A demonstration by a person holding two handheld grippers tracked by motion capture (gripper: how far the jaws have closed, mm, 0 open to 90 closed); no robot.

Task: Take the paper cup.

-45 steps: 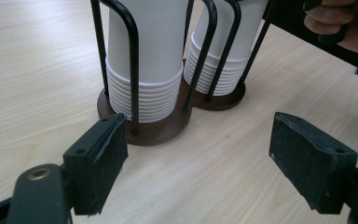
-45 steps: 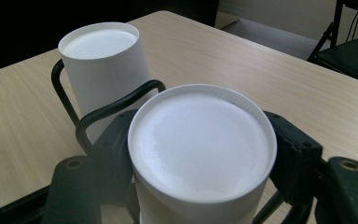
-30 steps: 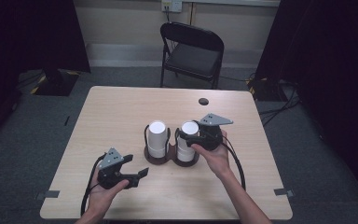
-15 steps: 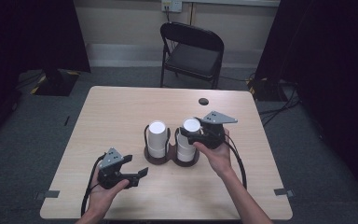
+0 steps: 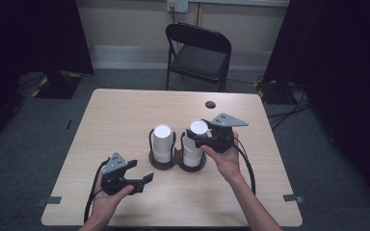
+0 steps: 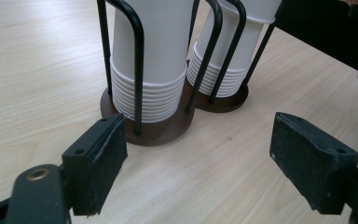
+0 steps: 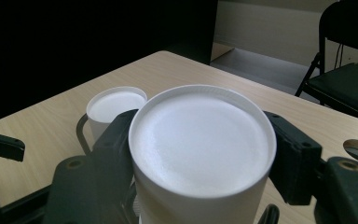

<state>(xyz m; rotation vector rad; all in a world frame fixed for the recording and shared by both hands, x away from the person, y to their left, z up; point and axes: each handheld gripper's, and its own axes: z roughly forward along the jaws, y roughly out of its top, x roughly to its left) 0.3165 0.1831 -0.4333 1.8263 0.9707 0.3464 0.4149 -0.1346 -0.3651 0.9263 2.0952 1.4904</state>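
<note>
We saw the right tongs (image 7: 200,154) clamped around the top cup (image 7: 203,140) of the right stack, at three o'clock in the wire holder (image 5: 176,161) mid-table (image 5: 125,110). The left tongs (image 6: 200,158) gaped empty at seven o'clock.

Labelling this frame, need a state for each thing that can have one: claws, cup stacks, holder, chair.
Right claw: shut on the top cup of the right cup stack.
Left claw: open, nothing between its jaws, short of the holder.
Left cup stack: upside down, upright in its wire bay, untouched.
Right cup stack: upside down, upright in its bay.
Cup holder: standing on the table.
Folding chair: unfolded, unoccupied.
</note>
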